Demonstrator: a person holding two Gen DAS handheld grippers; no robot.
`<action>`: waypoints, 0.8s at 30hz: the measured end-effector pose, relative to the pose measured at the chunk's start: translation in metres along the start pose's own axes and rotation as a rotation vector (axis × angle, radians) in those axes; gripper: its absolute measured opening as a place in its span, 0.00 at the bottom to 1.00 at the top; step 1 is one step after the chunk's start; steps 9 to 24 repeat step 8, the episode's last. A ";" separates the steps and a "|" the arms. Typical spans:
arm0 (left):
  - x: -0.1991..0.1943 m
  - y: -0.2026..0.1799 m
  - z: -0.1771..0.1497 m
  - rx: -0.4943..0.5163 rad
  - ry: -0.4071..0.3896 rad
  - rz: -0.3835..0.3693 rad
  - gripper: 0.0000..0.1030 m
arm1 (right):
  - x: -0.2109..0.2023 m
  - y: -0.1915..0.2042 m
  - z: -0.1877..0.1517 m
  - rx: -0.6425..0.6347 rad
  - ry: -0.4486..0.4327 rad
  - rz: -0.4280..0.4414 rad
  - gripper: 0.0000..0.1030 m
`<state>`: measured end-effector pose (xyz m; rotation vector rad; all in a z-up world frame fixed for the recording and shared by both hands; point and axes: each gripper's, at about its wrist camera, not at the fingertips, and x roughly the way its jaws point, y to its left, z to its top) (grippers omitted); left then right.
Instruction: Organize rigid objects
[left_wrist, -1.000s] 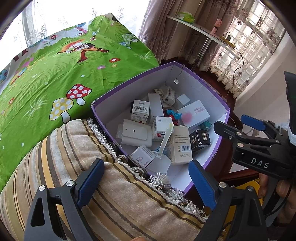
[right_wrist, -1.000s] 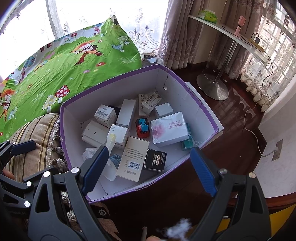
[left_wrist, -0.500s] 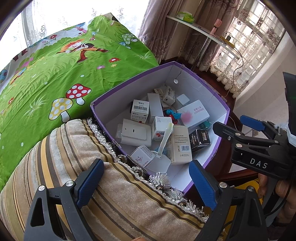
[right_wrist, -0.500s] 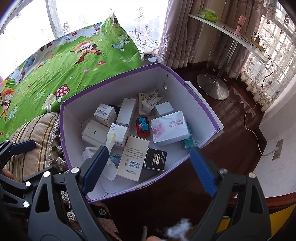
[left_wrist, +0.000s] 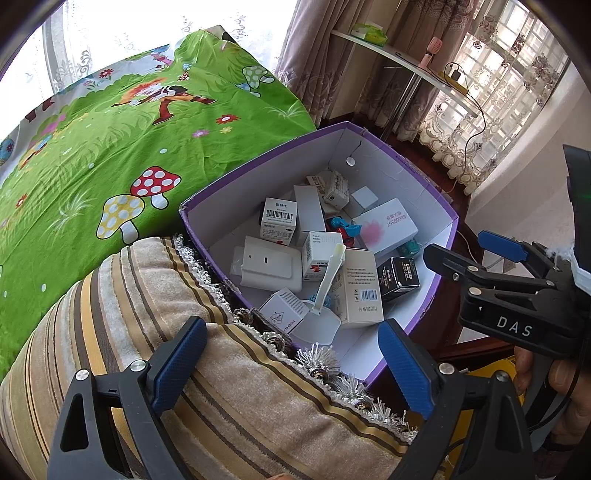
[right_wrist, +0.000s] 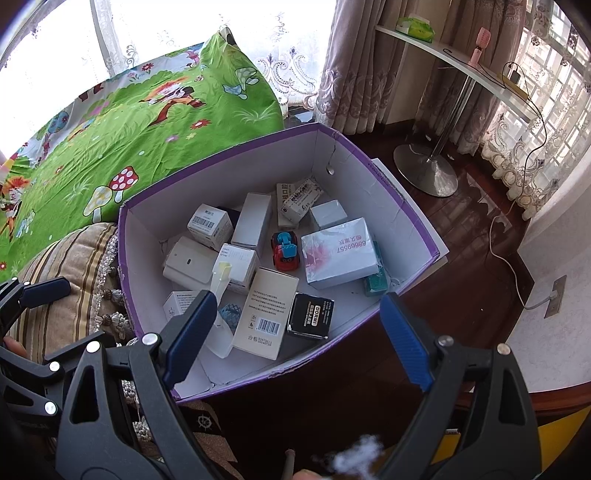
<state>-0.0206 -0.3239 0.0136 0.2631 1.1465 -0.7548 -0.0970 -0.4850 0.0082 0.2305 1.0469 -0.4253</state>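
Observation:
A purple-edged cardboard box (right_wrist: 399, 206) with white inner walls holds several small cartons, a black carton (right_wrist: 310, 316), a red and blue toy car (right_wrist: 285, 251) and a large white pack with pink print (right_wrist: 340, 253). The same box (left_wrist: 417, 177) shows in the left wrist view, with the flat white device (left_wrist: 267, 266) near its left wall. My right gripper (right_wrist: 293, 332) hovers open above the box's near edge, nothing between its blue pads. My left gripper (left_wrist: 291, 365) stands open over a striped cushion (left_wrist: 122, 314), empty.
A green mushroom-print bedspread (left_wrist: 110, 147) lies left of the box. Dark wooden floor (right_wrist: 461, 266) with a white cable and a wall socket lies to the right. A white shelf (right_wrist: 454, 62) on a round metal stand is behind, by the curtains.

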 end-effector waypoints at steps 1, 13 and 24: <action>0.000 0.000 0.000 0.000 0.000 0.000 0.92 | 0.000 0.000 0.000 0.000 0.000 0.000 0.89; -0.004 -0.006 -0.003 0.026 -0.023 -0.026 0.92 | 0.000 0.002 -0.001 -0.002 0.001 0.002 0.89; -0.004 -0.006 -0.003 0.026 -0.023 -0.026 0.92 | 0.000 0.002 -0.001 -0.002 0.001 0.002 0.89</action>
